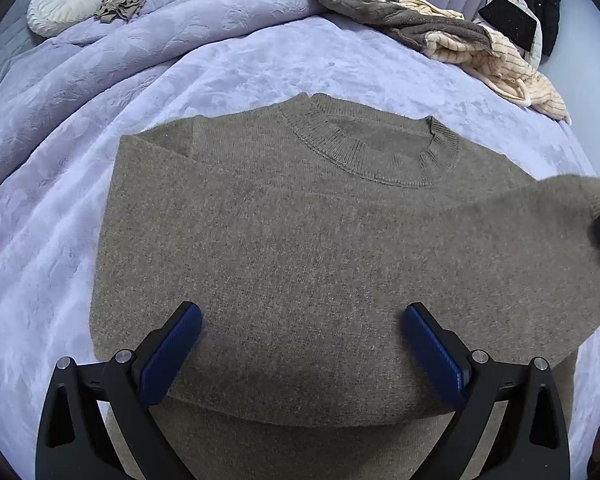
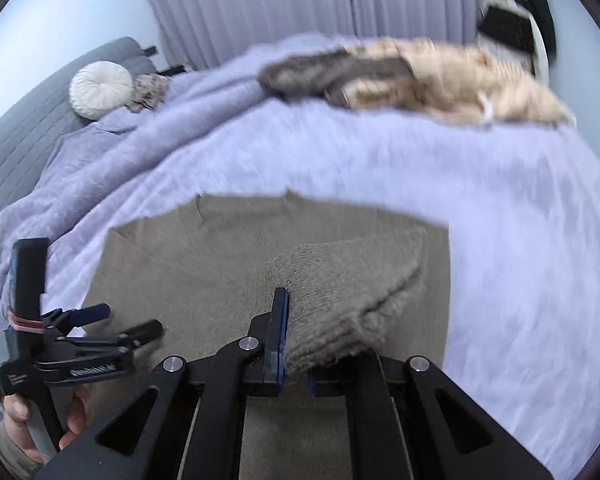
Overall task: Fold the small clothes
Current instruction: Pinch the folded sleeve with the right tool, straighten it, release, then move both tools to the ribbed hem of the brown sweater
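sweater (image 1: pixel 300 240): fuzzy brown knit, ribbed round neck, flat on fluffy purple blanket (image 1: pixel 60 200) | left gripper (image 1: pixel 302 322): fingers spread wide, empty | right gripper (image 2: pixel 296 344): fingers pinching knit sleeve (image 2: pixel 340 296)

White lettering is showing on the black body of the left gripper (image 2: pixel 132 326), at the lower left of the right wrist view, but it is blurring too much to read. A second small white marking is sitting lower on its handle, equally illegible. Nothing else is carrying any text.
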The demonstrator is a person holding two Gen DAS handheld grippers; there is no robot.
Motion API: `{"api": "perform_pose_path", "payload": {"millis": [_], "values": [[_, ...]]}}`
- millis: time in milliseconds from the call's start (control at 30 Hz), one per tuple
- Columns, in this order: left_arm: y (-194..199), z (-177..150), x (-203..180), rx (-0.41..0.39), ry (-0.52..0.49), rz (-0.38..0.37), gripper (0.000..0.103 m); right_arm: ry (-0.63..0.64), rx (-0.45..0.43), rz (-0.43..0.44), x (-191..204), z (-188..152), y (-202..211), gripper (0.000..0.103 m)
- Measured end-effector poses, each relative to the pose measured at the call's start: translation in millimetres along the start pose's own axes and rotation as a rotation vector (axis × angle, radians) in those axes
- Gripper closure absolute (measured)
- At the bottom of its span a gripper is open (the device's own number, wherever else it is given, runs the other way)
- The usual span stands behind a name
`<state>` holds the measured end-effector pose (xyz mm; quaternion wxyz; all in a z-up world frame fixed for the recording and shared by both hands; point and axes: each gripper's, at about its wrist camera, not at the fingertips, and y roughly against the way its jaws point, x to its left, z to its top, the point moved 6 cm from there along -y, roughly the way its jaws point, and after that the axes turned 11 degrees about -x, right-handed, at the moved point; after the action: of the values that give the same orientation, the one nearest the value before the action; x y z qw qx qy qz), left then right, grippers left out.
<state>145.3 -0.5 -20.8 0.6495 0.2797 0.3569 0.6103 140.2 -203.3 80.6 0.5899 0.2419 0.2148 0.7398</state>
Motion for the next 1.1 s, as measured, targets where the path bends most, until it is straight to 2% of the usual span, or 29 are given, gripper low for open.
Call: {"api": "perform_pose_path", "payload": {"millis": [100,233,267,333,367,400,467,500,600,667,733,833,900,933,967,1033,1100], "values": [[-12.4,-7.4,3.9,0.038,0.011,0.014,0.002,0.033,0.012,-0.024,-9.9,-11.5,-17.3,0.095],[-14.3,-11.5,1.4,0.032,-0.02,0.034,0.002,-0.042,0.17,-0.049,-44.3,-56.2,-55.7,0.093],[-14.8,-12.1,0.9,0.033,-0.032,0.034,0.002,-0.067,0.207,-0.045,-50.9,-65.9,-59.1,0.088],[-14.9,-12.5,1.8,0.033,-0.043,0.03,0.002,-0.12,0.183,-0.033,-62.0,-69.7,-51.1,0.073],[-14.5,-12.0,3.2,0.036,-0.046,0.032,0.002,-0.135,0.164,-0.059,-69.0,-67.6,-45.0,0.069],[-12.8,-11.1,4.2,0.038,-0.046,0.04,0.002,-0.14,0.15,-0.101,-75.3,-65.3,-39.8,0.059],[-5.0,-7.3,5.3,0.025,-0.032,0.046,0.002,-0.132,0.115,-0.24,-90.0,-58.4,-24.2,0.049],[-0.7,-5.3,3.5,0.016,-0.026,0.029,0.002,-0.127,0.091,-0.275,-92.6,-54.4,-15.3,0.049],[5.9,-2.6,-10.2,0.004,-0.056,-0.007,0.002,-0.096,0.054,-0.201,-72.6,-45.4,-4.5,0.049],[-0.1,-4.1,-16.7,0.011,-0.098,0.01,0.002,-0.053,0.093,-0.111,-48.8,-46.7,-14.5,0.045],[-14.6,-10.0,-12.3,0.059,-0.097,0.024,0.002,-0.019,0.156,-0.046,-31.1,-56.4,-31.4,0.037],[-19.6,-10.9,1.7,0.077,-0.065,0.011,0.001,0.052,0.269,-0.16,-37.4,-79.7,-57.0,0.036],[-5.6,-9.0,6.8,0.069,-0.057,0.027,0.002,0.047,0.251,-0.193,-36.6,-74.7,-46.1,0.036],[5.1,-9.0,6.2,0.048,-0.057,0.011,0.001,0.061,0.23,-0.22,-33.0,-70.9,-35.9,0.035],[12.5,-11.3,3.9,0.037,-0.059,-0.012,0.001,0.079,0.198,-0.208,-23.8,-67.9,-23.6,0.035],[22.8,-23.0,-3.2,0.038,-0.073,-0.049,0.001,0.103,0.178,-0.129,-0.3,-70.9,-9.2,0.029],[22.2,-41.7,-6.8,0.064,-0.113,-0.031,0.001,0.101,0.196,-0.071,19.2,-83.3,-3.1,0.025]]}}
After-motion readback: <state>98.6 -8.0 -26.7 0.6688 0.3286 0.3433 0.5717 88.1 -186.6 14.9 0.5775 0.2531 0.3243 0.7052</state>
